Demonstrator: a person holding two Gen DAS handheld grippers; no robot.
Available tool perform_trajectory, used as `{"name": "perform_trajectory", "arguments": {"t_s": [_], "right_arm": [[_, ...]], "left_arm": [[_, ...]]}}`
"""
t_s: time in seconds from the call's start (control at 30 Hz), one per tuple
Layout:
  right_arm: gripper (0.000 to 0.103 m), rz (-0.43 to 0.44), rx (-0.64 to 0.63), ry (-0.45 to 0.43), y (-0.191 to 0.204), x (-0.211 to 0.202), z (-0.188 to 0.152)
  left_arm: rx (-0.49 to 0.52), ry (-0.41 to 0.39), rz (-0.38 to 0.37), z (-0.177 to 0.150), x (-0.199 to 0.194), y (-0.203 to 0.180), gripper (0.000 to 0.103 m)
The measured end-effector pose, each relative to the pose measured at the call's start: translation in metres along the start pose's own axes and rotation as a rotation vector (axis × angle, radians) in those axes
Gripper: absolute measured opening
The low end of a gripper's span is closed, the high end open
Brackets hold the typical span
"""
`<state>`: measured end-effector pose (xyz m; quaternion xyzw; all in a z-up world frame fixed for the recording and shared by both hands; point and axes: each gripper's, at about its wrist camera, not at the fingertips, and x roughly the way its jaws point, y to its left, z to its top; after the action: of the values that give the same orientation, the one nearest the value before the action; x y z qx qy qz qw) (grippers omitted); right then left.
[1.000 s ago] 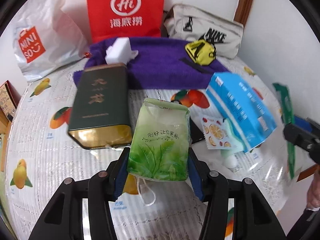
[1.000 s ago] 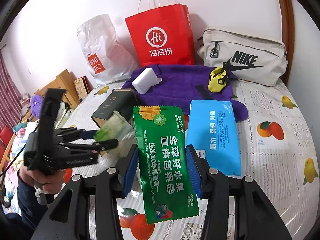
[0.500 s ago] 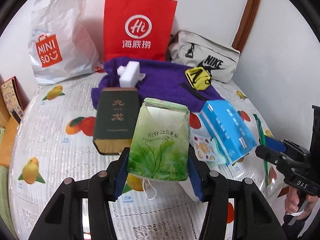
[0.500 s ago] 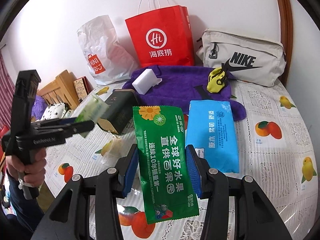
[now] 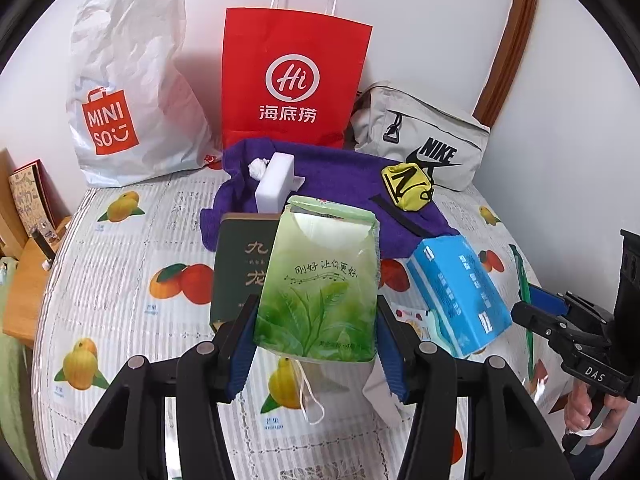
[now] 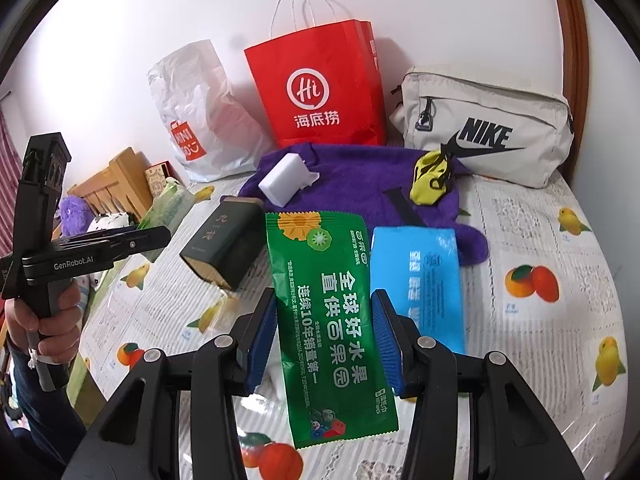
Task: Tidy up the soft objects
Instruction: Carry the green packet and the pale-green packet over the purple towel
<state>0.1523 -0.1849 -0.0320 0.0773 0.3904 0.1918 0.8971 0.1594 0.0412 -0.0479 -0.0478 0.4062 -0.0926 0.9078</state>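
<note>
My left gripper (image 5: 316, 344) is shut on a light green tissue pack (image 5: 320, 284) and holds it up above the table. My right gripper (image 6: 326, 340) is shut on a dark green wet-wipe packet (image 6: 332, 320), also held in the air. The tissue pack also shows in the right wrist view (image 6: 166, 210), far left. A blue tissue pack (image 6: 420, 280) lies on the table; it also shows in the left wrist view (image 5: 456, 292). A purple towel (image 6: 360, 184) lies behind, with a white sponge block (image 6: 286, 182) and a yellow pouch (image 6: 430, 178) on it.
A dark green tin (image 6: 224, 248) lies left of centre. A red paper bag (image 6: 320, 92), a white Miniso bag (image 6: 200, 116) and a grey Nike bag (image 6: 488, 128) stand along the wall. A face mask (image 5: 380, 396) lies under my left gripper. A wooden rack (image 6: 116, 184) stands at the left.
My left gripper with the tissue pack has lifted and drawn back to the left, away from the tin. My right gripper has held almost still with its packet.
</note>
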Motion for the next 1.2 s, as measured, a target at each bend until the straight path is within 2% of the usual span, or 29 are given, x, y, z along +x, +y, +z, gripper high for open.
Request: {"name": "perform_trajectory", "arguments": {"t_s": [0.6,0.93,1.2], "right_arm": [[0.047,0.005,-0.036,0.011,-0.018,0.052,0.081],[0.047,-0.012,-0.062,0.059,-0.035,0.108,0.124],[0.047,-0.023,-0.044,0.116,-0.053,0.156,0.139]], "left_arm": [[0.009,0.044,-0.001,0.047,0.04,-0.002,0.052],[-0.006,0.073,0.008,0.075,0.072,0.012,0.052],[-0.029,0.095,0.006,0.081,0.094,0.021,0.052]]}}
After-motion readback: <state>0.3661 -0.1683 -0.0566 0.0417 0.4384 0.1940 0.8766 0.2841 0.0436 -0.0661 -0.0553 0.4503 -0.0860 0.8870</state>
